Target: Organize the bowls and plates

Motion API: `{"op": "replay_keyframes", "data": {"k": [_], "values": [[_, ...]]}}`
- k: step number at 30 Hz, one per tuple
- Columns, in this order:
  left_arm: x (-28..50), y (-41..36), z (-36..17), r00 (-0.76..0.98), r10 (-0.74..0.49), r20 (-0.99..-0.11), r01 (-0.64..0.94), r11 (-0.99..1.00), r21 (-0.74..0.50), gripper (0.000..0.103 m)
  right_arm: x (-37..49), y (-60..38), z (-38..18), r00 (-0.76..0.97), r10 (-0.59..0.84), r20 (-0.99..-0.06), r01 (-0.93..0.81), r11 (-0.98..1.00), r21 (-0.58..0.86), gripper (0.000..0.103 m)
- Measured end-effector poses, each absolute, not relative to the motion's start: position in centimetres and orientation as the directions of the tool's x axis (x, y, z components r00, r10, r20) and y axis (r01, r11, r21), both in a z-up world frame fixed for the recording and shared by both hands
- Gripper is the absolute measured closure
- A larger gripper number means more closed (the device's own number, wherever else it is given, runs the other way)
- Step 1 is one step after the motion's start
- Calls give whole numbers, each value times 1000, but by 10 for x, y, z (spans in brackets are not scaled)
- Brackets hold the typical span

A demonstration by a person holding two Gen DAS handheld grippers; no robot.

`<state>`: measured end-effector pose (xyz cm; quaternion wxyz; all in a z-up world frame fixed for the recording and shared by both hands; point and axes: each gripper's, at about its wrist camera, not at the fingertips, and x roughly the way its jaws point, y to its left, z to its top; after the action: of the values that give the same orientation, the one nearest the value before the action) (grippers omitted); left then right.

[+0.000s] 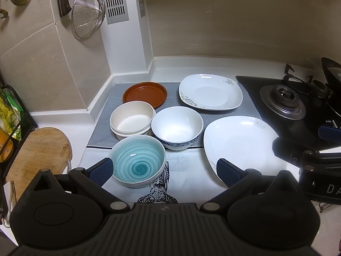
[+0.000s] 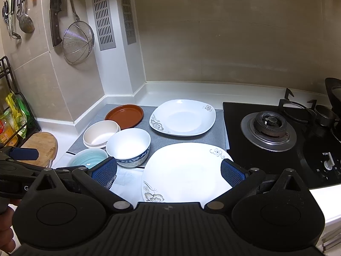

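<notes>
While both grippers hang above the counter's near edge, nothing is held: the left gripper [image 1: 164,168] has its jaws spread wide, blue pads either side of the teal swirl bowl [image 1: 138,162] without touching it, and the right gripper [image 2: 168,170] is likewise wide open over the near square white plate [image 2: 185,170], pads clear of its rim. Teal bowl sits on a white patterned cloth [image 1: 183,170] at the front left. Behind it on the grey mat [image 1: 215,115]: a stack of cream bowls [image 1: 132,120] nested together, touching or just beside the white bowl with blue band [image 1: 177,127] on their right. Brown round plate [image 1: 145,93] lies at the mat's back left, partly behind the cream stack. Far square white plate [image 1: 211,91] with floral print is at back right, apart from the near one. Near plate overlaps mat edge and cloth, just beside the black gas hob [image 2: 268,128]. Burner [image 2: 269,124] bare; wok edge [image 2: 333,93] at far right. Wooden cutting board [image 1: 36,151] left of the cloth. Wire skimmer [image 2: 78,42], cleaver [image 2: 55,15] and ladles [image 2: 25,21] hang on the tiled wall. In the right view the left gripper's body shows at lower left, with part of a hand [image 2: 6,230] below it.
</notes>
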<state>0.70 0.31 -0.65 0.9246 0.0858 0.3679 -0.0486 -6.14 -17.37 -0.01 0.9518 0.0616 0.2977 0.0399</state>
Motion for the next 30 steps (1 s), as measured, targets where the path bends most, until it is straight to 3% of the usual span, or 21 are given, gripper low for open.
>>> {"op": "replay_keyframes", "data": {"k": [30], "values": [[5, 4, -6, 727, -30, -686, 155, 980, 121, 0, -64, -174, 2, 822, 110, -559, -38, 989, 140, 0]]}}
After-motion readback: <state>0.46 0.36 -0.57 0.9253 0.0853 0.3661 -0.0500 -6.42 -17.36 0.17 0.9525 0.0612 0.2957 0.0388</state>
